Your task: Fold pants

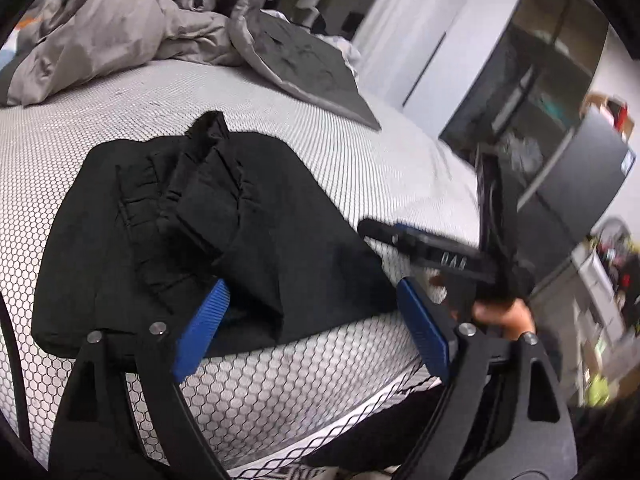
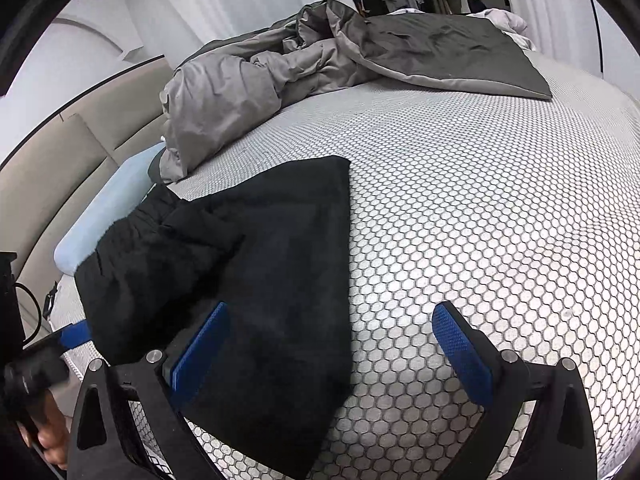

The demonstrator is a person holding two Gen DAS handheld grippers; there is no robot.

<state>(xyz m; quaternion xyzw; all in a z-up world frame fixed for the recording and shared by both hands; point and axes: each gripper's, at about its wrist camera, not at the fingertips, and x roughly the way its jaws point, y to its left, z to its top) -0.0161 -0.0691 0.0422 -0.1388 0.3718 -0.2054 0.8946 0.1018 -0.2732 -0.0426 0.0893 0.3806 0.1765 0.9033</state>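
Black pants (image 1: 208, 232) lay folded into a thick bundle on the mattress (image 1: 280, 392) (white cover, dark honeycomb print), near its front edge, gathered waistband uppermost in the left wrist view. Seen from the right wrist camera, same pants (image 2: 256, 280) spread as a dark wedge, one straight edge running toward the crumpled grey duvet (image 2: 280, 80) heaped at the far side, well apart from them. Beside the bundle, a pale blue pillow (image 2: 108, 216) against a beige headboard (image 2: 68, 168).

Left gripper (image 1: 312, 328) stood wide, blue pads apart, nothing pinched; cloth passed low between the fingers, whether touching a pad could not be told. No earlier frame for comparison. Right gripper (image 2: 336, 356) likewise wide and empty, its left pad over the dark fabric, the right one above bare mattress. Also visible in the left view: the right gripper (image 1: 420, 248), blurred, gripped by a hand (image 1: 504, 316) at the bed's edge.
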